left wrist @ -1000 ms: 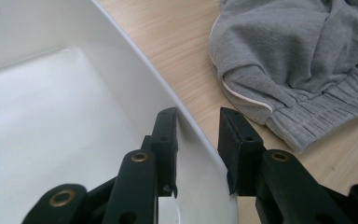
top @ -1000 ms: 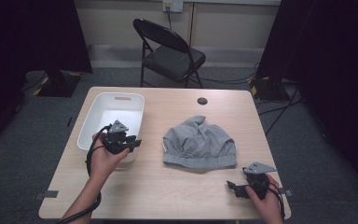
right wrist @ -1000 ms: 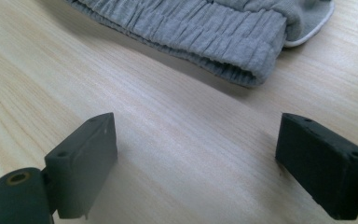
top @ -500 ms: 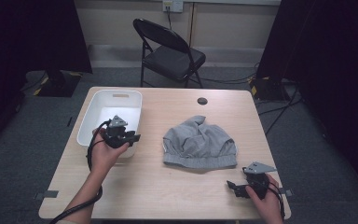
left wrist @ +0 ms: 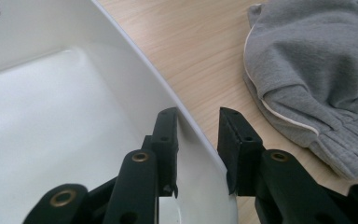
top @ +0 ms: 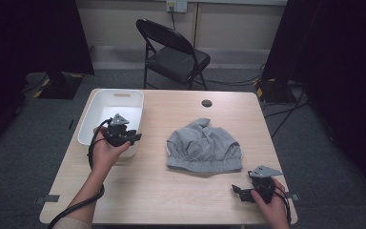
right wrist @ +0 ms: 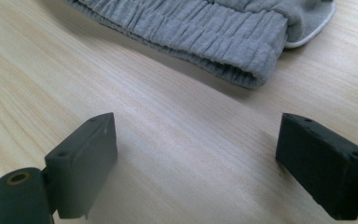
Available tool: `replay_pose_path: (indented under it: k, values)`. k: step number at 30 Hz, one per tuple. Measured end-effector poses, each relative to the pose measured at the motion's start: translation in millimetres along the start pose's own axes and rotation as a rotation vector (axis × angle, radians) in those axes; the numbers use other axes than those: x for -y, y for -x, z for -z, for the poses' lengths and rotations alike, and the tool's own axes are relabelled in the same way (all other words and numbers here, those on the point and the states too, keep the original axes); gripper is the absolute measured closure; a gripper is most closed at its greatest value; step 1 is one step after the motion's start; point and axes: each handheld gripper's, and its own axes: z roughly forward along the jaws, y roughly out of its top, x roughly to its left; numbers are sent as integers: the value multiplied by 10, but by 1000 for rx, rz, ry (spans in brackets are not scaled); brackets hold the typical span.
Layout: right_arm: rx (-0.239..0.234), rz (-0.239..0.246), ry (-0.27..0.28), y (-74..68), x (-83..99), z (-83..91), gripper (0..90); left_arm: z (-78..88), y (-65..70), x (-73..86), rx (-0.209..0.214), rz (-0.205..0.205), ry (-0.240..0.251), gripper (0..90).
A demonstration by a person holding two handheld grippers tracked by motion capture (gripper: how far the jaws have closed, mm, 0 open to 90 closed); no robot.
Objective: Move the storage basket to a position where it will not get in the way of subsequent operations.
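A grey garment (top: 205, 145) with a ribbed hem lies crumpled in the middle of the wooden table (top: 171, 191). To its left stands an empty white bin (top: 114, 91). My left gripper (top: 136, 137) sits at the bin's near right corner. In the left gripper view the gripper (left wrist: 198, 116) has one jaw inside the bin's wall (left wrist: 135, 51) and one outside, closed on it, with the garment (left wrist: 307, 60) off to the right. My right gripper (top: 236, 191) rests low at the table's front right. Its jaws (right wrist: 198, 135) stand wide apart over bare wood, just short of the garment's hem (right wrist: 191, 28).
A small black round thing (top: 207, 103) sits near the table's far edge. Behind the table, on the grey carpet, stands a black folding chair (top: 176, 52). Cables trail across the floor at the right.
My left gripper has crept slightly farther along the bin's right wall. The bin, the garment and the right gripper have kept still.
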Motion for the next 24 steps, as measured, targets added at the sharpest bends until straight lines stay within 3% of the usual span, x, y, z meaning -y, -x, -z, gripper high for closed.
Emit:
replay_pose_path:
  k: [14, 18, 19, 24]
  values:
    - [0, 0, 1, 0, 0, -1, 117, -57, -122, -77, -30, 7, -17, 710]
    - [-1, 1, 1, 1, 0, -1, 117, -54, -181, -55, -33, 35, 0, 737]
    - [-1, 1, 1, 1, 0, -1, 117, -49, -224, -32, -30, 65, 15, 743]
    - [-1, 1, 1, 2, 0, -1, 117, -49, -243, -35, -41, 61, 13, 755]
